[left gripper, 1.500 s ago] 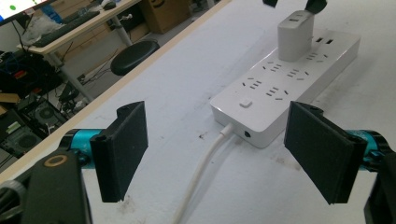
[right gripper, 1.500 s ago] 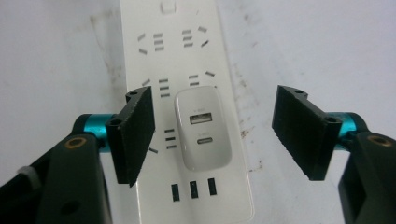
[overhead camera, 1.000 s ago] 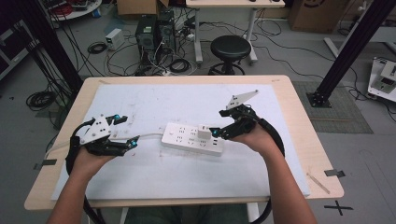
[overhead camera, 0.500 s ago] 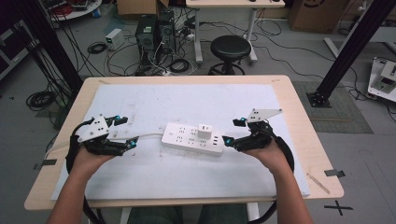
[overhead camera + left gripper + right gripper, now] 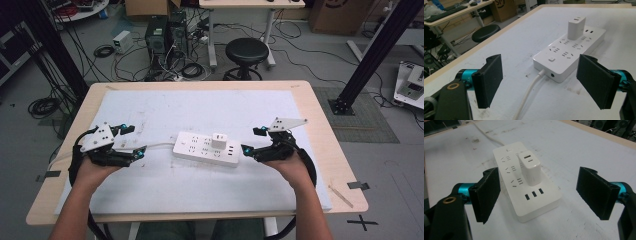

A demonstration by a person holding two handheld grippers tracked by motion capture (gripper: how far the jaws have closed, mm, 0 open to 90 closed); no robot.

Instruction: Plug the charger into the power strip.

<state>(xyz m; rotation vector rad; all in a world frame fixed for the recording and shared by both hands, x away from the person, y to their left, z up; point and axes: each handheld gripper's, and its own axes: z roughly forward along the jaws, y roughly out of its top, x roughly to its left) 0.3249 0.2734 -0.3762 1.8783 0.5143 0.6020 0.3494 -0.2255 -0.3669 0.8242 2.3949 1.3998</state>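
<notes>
A white power strip (image 5: 206, 148) lies flat in the middle of the white mat, its cord (image 5: 150, 148) running off to the left. A white charger block (image 5: 218, 140) stands plugged into it near the right end. My left gripper (image 5: 132, 150) rests on the mat just left of the strip, open, its jaws spread either side of the cord (image 5: 529, 93) with the strip (image 5: 570, 51) ahead. My right gripper (image 5: 248, 150) sits just right of the strip, open, facing its USB end (image 5: 534, 195) with the charger (image 5: 530, 168) beyond.
The white mat (image 5: 200, 110) covers most of the wooden table (image 5: 320, 115). A black stool (image 5: 246, 51), computer towers and tangled cables (image 5: 170, 55) lie on the floor beyond the far edge. Black frame posts (image 5: 372, 55) stand to either side.
My right gripper has drawn back to the right off the charger and dropped down to the mat beside the strip. The left gripper has barely moved.
</notes>
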